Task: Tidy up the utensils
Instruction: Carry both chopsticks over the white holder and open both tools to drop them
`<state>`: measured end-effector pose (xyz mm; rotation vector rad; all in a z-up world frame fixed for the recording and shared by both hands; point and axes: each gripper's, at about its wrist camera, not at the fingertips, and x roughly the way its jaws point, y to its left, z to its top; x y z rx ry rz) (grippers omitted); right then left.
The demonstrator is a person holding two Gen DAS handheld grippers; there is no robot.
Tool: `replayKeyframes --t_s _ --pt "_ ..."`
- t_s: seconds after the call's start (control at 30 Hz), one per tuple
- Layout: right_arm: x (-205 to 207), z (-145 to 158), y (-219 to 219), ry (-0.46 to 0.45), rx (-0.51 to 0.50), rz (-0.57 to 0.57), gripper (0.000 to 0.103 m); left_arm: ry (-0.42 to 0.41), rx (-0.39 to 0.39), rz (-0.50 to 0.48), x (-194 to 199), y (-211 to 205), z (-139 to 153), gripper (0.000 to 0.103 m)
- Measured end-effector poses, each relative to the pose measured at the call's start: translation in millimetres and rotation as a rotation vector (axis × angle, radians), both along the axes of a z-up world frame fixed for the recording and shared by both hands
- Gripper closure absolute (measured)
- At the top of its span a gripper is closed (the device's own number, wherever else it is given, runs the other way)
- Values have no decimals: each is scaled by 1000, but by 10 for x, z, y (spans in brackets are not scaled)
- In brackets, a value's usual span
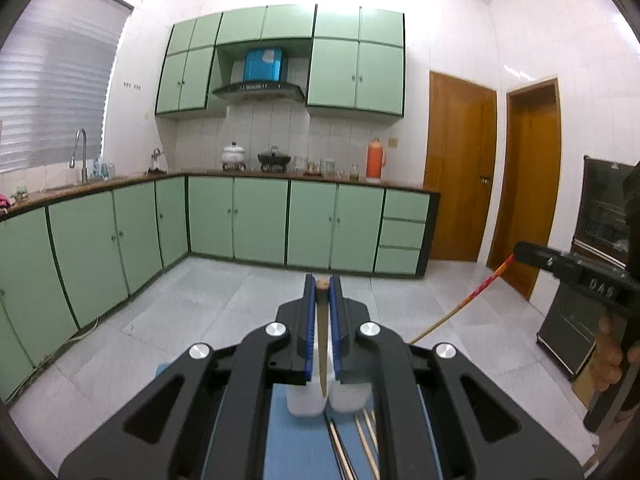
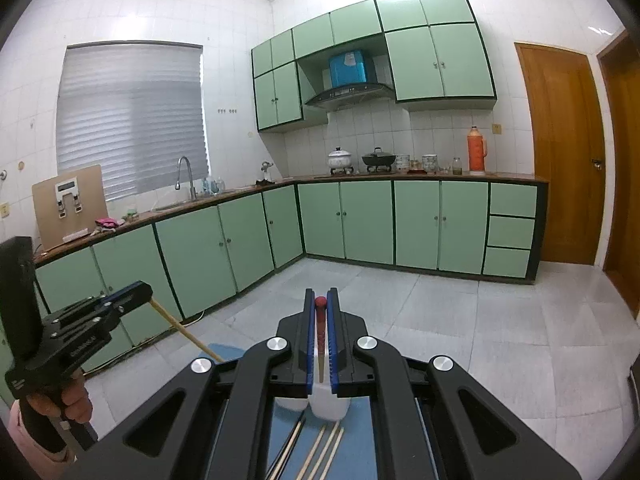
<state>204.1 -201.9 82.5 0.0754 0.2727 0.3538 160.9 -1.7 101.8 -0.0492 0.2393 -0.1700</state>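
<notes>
Above the blue tabletop, each gripper's fingers pinch one chopstick near its top: left gripper a brown one, right gripper a red-tipped one. Light, stiff, slippery; more chopsticks lie below.

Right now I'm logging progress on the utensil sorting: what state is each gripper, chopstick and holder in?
left gripper: shut on the plain chopstick.
plain chopstick: held, lifted above the table.
right gripper: shut on the red-topped chopstick.
red-topped chopstick: held, lifted.
white holders: upright on the blue mat.
loose chopsticks: lying flat on the mat.
</notes>
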Motion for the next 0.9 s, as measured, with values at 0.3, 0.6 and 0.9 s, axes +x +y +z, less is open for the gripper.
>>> replayKeyframes --t_s 0.3,0.6,0.9 --pt "575 -226 215 63 -38 -18 98 -20 -21 30 607 -131 -48 97" --pt "979 -719 336 181 -30 -1 98 135 0 9 1154 -183 -532 97" --pt "897 -873 249 194 -27 4 76 180 -9 13 1029 -38 -728 59"
